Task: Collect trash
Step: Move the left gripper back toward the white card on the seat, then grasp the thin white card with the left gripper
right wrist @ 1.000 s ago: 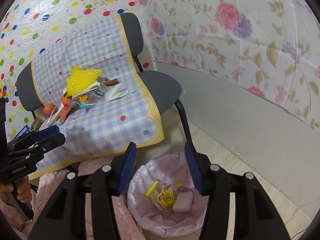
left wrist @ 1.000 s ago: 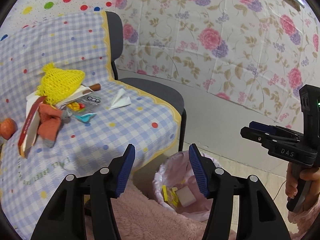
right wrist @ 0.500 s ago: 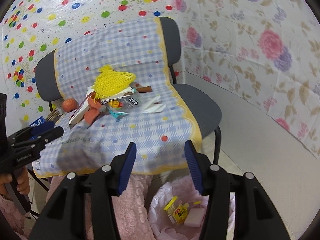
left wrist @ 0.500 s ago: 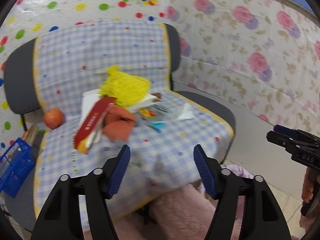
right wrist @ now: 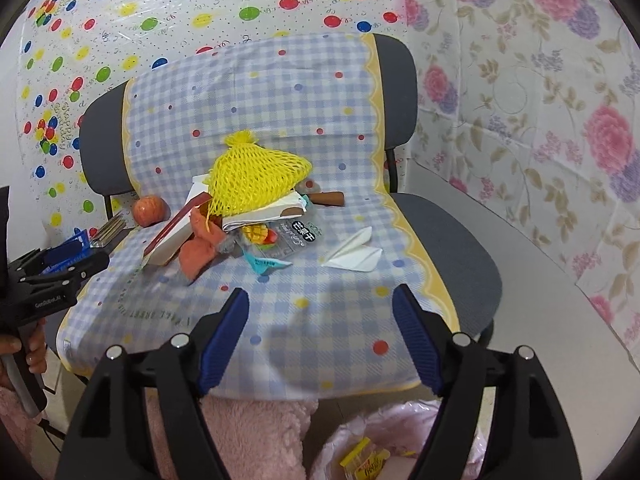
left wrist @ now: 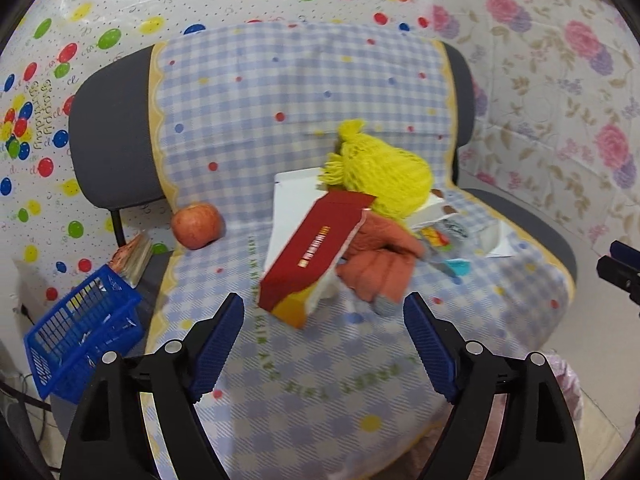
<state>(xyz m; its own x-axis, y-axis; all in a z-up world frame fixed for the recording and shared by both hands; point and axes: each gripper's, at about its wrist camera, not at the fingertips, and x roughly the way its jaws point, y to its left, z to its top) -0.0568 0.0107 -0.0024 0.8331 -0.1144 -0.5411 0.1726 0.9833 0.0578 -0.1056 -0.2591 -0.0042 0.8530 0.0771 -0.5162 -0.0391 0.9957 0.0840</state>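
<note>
Since the earlier frames both cameras had swung up from the pink-lined bin to the chair seat, and both sets of jaws had just been opening with nothing between them. Nearest, at the bottom of the left wrist view, the left gripper (left wrist: 324, 344) stood wide and empty over the front of the checked cloth (left wrist: 320, 380); the right gripper (right wrist: 320, 336) was likewise spread and empty, with the bin (right wrist: 360, 456) showing only at the lower edge of the right wrist view, a few packets already in it. Just beyond the right gripper, right of centre, lay a folded white paper scrap (right wrist: 354, 254): probably very light, limp and flat to the cloth, best pinched at a raised fold or corner. Left of it sat a teal wrapper (right wrist: 266, 264) and a clear printed packet (right wrist: 296, 236), both likely slick, crinkly and near weightless, so a firm pinch on a free edge seemed wise. Further in, the heap held an orange cloth (right wrist: 200, 250), a red box (left wrist: 316, 256) leaning on it, white papers and a yellow net bag (right wrist: 256, 176) on top; the net looked soft and liable to snag. An apple (right wrist: 150, 210) sat at the left of the seat. The cloth was loose over a grey chair (right wrist: 452, 248) and could drag. Behind, balloon-print and floral sheets covered the walls, and a blue basket (left wrist: 80, 340) stood at lower left in the left wrist view.
</note>
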